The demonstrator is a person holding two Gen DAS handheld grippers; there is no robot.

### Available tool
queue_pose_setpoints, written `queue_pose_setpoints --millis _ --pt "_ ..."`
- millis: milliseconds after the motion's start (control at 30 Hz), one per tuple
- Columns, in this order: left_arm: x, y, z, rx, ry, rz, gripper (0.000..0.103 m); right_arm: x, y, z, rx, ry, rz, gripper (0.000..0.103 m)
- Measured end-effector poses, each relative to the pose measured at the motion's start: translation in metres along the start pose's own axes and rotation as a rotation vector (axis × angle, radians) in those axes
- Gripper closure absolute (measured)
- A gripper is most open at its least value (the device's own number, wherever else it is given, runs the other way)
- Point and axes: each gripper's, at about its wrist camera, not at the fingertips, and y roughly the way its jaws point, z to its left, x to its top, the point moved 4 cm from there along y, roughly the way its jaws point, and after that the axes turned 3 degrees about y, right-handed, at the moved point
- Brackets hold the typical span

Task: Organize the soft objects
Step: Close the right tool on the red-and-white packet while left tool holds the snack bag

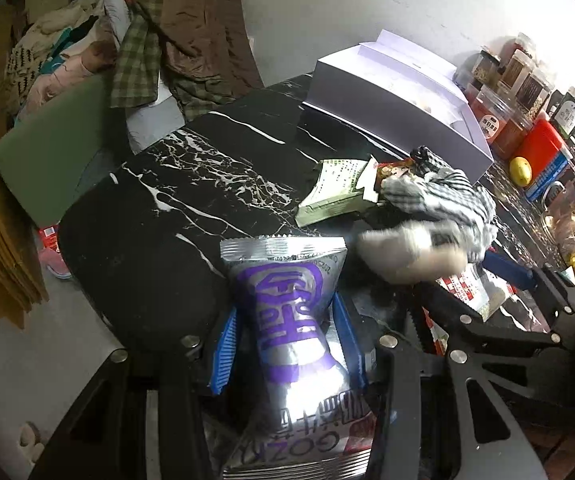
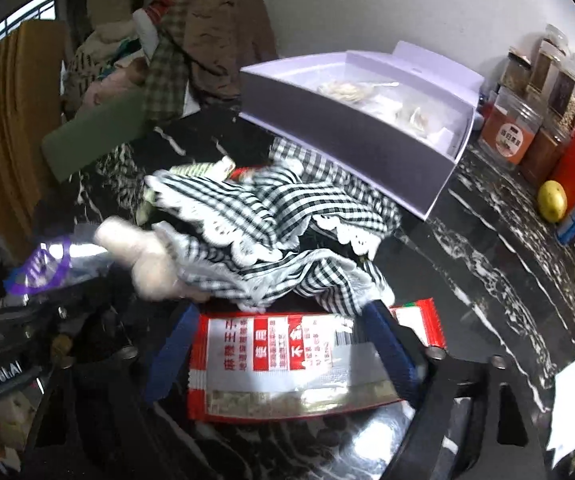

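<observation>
Left gripper (image 1: 287, 344): pitched steeply downward over the black marble tabletop (image 1: 207, 184), its blue fingers (image 1: 223, 348) narrowed onto a silver snack pouch (image 1: 291, 320), which they pinch at its waist. The pouch carries large purple characters; along its lower edge the letters "GOZK" can be read upside down.

Right gripper (image 2: 283, 344): likewise angled downward, its blue fingers (image 2: 171, 356) set wide on either side of a red-and-white packet (image 2: 283, 360) lying flat on the tabletop at 6 o'clock in the right wrist view. The pads do not press on the packet. It bears white and red Chinese characters and a barcode; the characters are too small to read with certainty.

A black-and-white gingham cloth (image 2: 271, 216) with a scalloped white trim lies heaped just beyond the right fingers, at the centre of that view, overlapping the packet's far edge. A blurred pale soft object (image 2: 143, 256) sits at its 9 o'clock side, touching it. Both appear at 3 o'clock in the left wrist view.

An open white box (image 2: 367, 128) stands at 1 o'clock, beyond the cloth. Labelled jars (image 2: 511, 128) line the wall at 2 o'clock, with a yellow fruit (image 2: 552, 201) near them. The left gripper's black frame, at 8 o'clock in the right view, shows the partial print "enRobot.AI".
</observation>
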Motion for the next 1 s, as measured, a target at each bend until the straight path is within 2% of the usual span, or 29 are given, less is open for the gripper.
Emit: queue_pose_setpoints --millis 33,67,133,367,633,767,900,1000 --pt "0.000 0.000 0.000 0.000 0.000 0.001 0.058 -0.001 -0.001 0.000 -0.009 -0.016 -0.006 0.026" --pt "0.001 0.000 0.000 -0.001 0.000 0.002 0.058 -0.004 -0.002 -0.001 -0.029 -0.039 -0.012 0.028" --pt "0.001 0.001 0.000 -0.003 -0.001 0.003 0.058 -0.008 -0.006 -0.005 -0.013 -0.046 -0.020 0.030" --pt "0.000 0.002 -0.005 0.015 0.027 0.008 0.058 -0.031 -0.021 -0.020 0.005 -0.076 -0.034 0.030" --pt "-0.004 0.000 -0.014 0.006 0.037 0.025 0.058 -0.047 -0.035 -0.035 0.032 -0.081 -0.004 0.031" --pt "-0.009 -0.002 -0.021 -0.008 0.043 0.033 0.058 -0.054 -0.046 -0.047 0.064 -0.036 -0.011 0.031" --pt "-0.014 -0.004 -0.032 -0.040 0.067 0.053 0.061 -0.048 -0.058 -0.056 0.047 0.012 -0.026 0.031" --pt "-0.014 -0.004 -0.036 -0.047 0.077 0.053 0.061 -0.055 -0.064 -0.074 0.067 0.129 0.034 0.030"
